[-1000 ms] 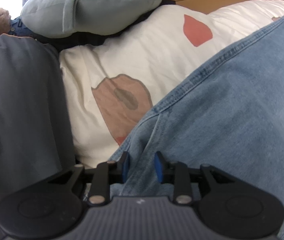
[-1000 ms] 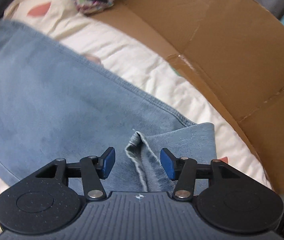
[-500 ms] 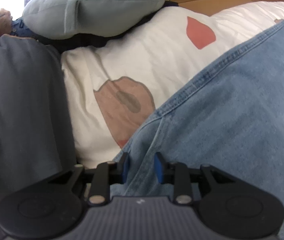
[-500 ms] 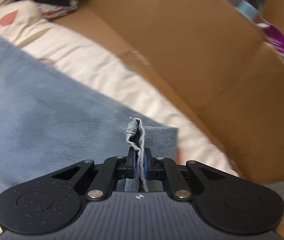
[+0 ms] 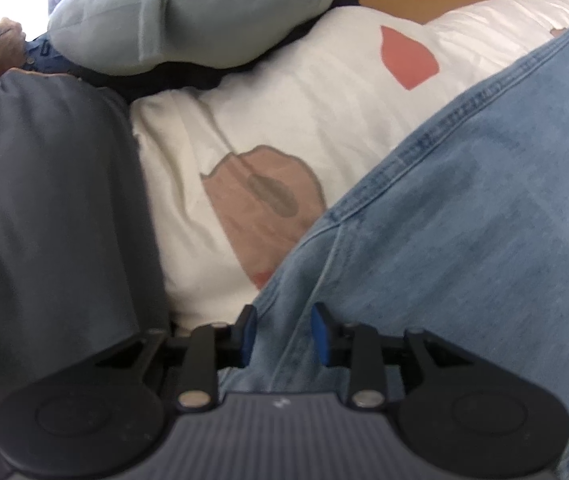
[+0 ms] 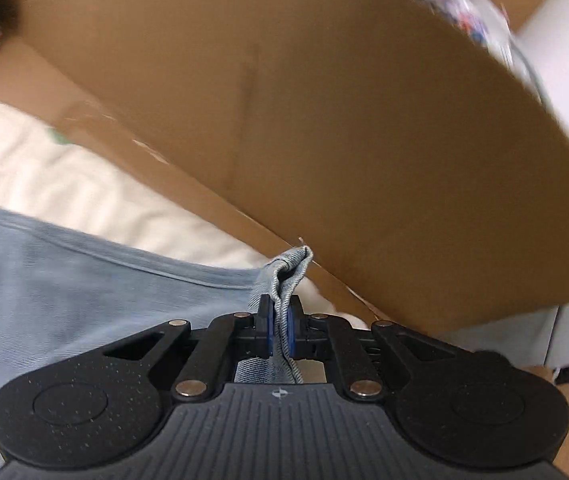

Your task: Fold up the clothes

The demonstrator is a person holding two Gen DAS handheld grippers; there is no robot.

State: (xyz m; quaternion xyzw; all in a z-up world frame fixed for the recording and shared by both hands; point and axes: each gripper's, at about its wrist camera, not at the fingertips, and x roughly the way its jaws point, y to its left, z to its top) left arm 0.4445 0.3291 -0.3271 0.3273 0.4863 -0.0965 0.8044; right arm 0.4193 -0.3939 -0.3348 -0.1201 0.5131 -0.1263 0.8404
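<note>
My right gripper [image 6: 279, 330] is pinched tight on a bunched corner of the jeans [image 6: 64, 280], the denim folded double between the blue pads, close to the edge of the bedspread [image 6: 44, 172] where the cardboard [image 6: 324, 120] rises. My left gripper [image 5: 284, 334] has its pads apart with jeans fabric lying in the gap, so as I judge it, it surrounds the cloth without clamping it. The rest of the jeans lie spread across the bedspread toward its right side, beside the grey cushion [image 5: 44, 220]. My worry is the uneven hold: if I lift with the right alone, the heavy denim could drag and skew, or the thick bunch could slip from the pads. The cardboard stands very near my right gripper too, and a swing that way could snag the corner on it
</note>
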